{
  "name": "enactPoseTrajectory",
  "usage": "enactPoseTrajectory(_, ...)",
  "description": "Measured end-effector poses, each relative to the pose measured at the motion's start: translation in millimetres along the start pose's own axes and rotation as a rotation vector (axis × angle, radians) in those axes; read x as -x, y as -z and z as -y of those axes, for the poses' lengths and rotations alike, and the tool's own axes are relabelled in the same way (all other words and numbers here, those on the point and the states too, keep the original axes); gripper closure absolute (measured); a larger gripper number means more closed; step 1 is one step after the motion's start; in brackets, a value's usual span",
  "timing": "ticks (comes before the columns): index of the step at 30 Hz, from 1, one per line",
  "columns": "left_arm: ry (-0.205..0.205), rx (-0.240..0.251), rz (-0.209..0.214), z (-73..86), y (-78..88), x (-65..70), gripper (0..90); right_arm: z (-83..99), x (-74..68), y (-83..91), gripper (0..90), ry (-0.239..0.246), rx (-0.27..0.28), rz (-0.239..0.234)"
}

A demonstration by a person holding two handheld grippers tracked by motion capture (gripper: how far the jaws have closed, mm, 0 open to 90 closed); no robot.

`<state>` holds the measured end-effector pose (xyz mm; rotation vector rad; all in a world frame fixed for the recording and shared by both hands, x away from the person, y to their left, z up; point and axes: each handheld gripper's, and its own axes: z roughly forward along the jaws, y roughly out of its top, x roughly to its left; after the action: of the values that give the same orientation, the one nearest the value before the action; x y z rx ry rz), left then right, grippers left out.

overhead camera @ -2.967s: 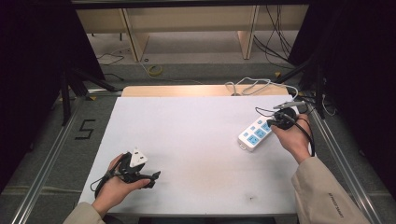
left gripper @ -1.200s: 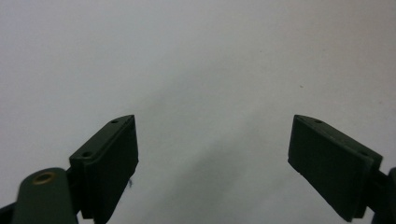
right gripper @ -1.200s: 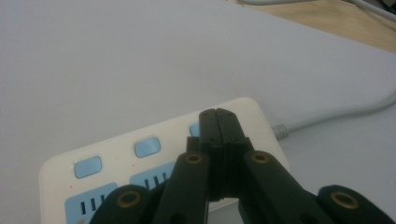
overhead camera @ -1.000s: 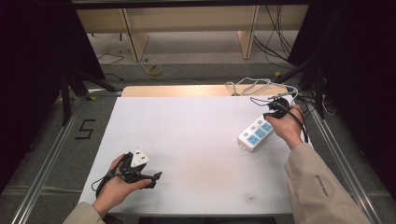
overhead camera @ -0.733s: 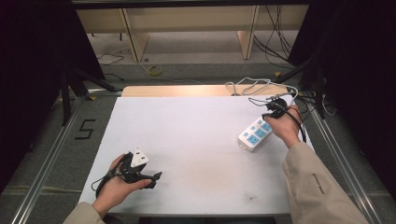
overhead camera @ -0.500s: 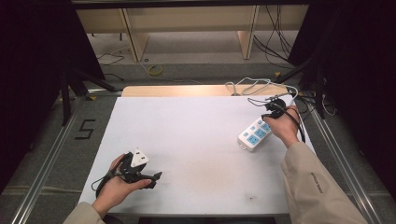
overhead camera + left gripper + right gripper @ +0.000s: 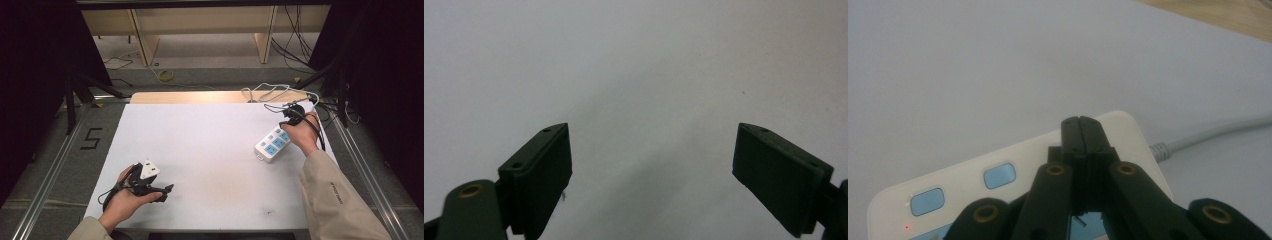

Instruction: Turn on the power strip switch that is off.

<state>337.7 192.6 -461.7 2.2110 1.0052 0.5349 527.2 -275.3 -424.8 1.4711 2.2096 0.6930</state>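
A white power strip [image 7: 272,144] with blue switches [image 7: 998,175] lies at the right of the white table [image 7: 210,145], and a small red light [image 7: 906,227] glows on it. My right gripper [image 7: 287,117] is shut with nothing between its jaws. Its tips [image 7: 1081,122] hang over the strip's cable end, and I cannot tell whether they touch it. The strip's grey-white cable [image 7: 1208,134] runs off toward the back. At the front left, my left gripper [image 7: 164,192] rests in the hand, open wide [image 7: 651,170] over bare table.
Loops of white cable [image 7: 270,92] lie at the table's back right edge, on a bare wooden strip [image 7: 200,97]. Black cables hang off the right side. Metal rails [image 7: 50,170] run along the floor on both sides, and wooden shelving [image 7: 200,25] stands behind.
My right gripper has moved back and slightly left, from beside the strip's far end to above its cable end. The left gripper and the strip have stayed put.
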Motion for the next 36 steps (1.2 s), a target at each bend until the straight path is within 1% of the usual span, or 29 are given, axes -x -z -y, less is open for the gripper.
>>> enactPoseTrajectory(15,-0.001,0.0,0.001,0.0,-0.1,-0.1,15.7,0.9,0.4,-9.0,90.0,-0.003,-0.026,-0.003)
enactPoseTrajectory(18,-0.005,-0.003,0.002,-0.2,-0.1,-0.2,15.7,0.0,0.1,-9.2,90.0,-0.005,-0.021,-0.004)
enactPoseTrajectory(29,-0.007,-0.004,0.002,-0.1,-0.1,-0.1,15.6,-1.1,-1.9,-15.7,90.0,-0.006,-0.034,-0.008)
enactPoseTrajectory(36,-0.006,-0.001,0.002,0.0,-0.3,-0.1,15.6,-3.7,-3.6,-17.8,90.0,0.003,-0.04,-0.006)
